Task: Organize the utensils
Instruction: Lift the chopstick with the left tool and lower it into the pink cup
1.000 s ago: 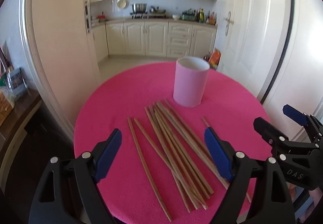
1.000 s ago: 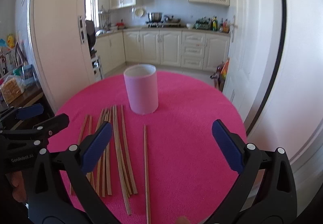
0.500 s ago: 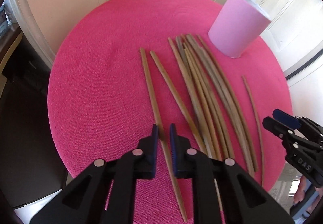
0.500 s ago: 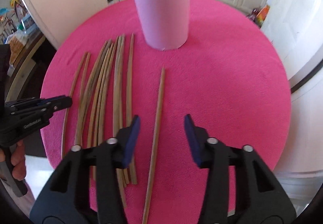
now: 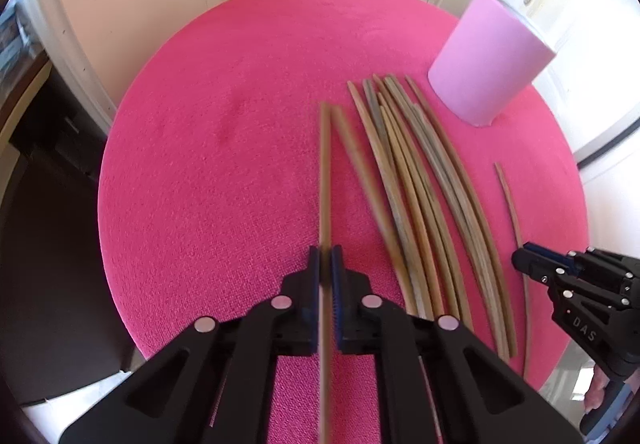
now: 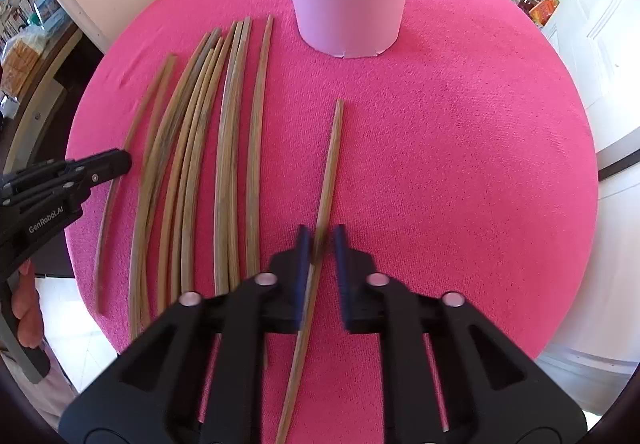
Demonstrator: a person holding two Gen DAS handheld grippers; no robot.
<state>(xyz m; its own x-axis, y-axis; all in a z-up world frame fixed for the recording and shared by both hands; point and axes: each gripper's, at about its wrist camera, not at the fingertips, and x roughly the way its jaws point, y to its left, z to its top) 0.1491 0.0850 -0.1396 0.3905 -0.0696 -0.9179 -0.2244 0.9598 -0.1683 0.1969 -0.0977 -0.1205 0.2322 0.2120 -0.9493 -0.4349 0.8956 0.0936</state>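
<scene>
On the left wrist view:
Left gripper (image 5: 325,262): pressed together on the leftmost chopstick (image 5: 325,172), pinched well back toward its near end.
Handling: thin wooden stick, light and stiff; likely to pivot in a narrow pinch, so a hold nearer the middle would steady it.
Remaining chopsticks (image 5: 420,180): loose fan on the table, tips toward the pink cup (image 5: 486,60).
Tablecloth (image 5: 240,116): hot pink, nubby weave, should keep sticks from rolling.

On the right wrist view:
Right gripper (image 6: 321,244): jaws have just been closing; they bracket the lone chopstick (image 6: 331,164), a sliver of gap shows on one side, the stick blurred.
Lone chopstick: apart from the bundle, pointing toward the cup base.
Pink cup: matte cylinder, upright, open top out of frame; probably light and tippable.
Bundle: worn, greyed wood grain, slender tapered rods.
</scene>
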